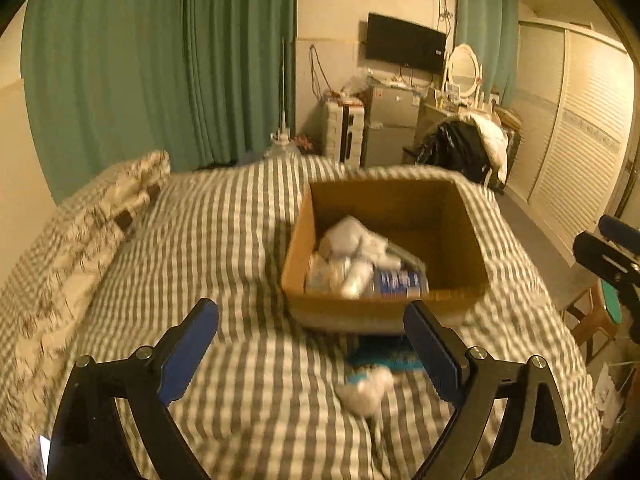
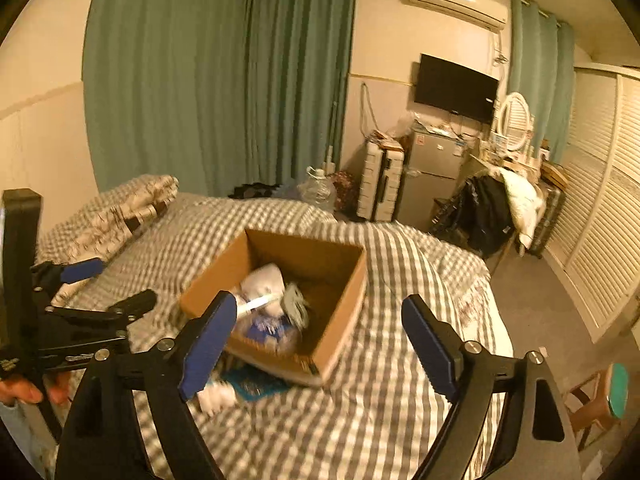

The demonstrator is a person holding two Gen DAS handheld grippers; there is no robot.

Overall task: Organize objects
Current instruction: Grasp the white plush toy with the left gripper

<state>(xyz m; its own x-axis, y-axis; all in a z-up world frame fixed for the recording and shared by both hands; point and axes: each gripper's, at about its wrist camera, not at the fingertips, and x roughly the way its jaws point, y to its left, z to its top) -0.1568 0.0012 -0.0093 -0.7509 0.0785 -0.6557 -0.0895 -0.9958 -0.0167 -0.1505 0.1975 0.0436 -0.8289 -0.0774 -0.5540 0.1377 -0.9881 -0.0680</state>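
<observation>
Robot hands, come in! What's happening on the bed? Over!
Left gripper open, right gripper open, both empty. Cardboard box partly filled. White bundle, blue packet still outside.

**Bedroom bg, warm dim light**

We see green curtains (image 2: pixel 216 76) on the far wall, wall TV (image 2: pixel 456 88) w/ AC unit (image 2: pixel 456 0) above. Small fridge (image 2: pixel 434 172) next to a white suitcase (image 2: pixel 380 184). Louvered wardrobe doors (image 2: pixel 600 216) on the right, grey floor (image 2: pixel 540 304), gingham bed (image 2: pixel 380 400).

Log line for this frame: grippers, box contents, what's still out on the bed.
left gripper: open, empty | right gripper: open, empty | cardboard box: several packets inside | white packet and blue packet: on bed beside box
</observation>
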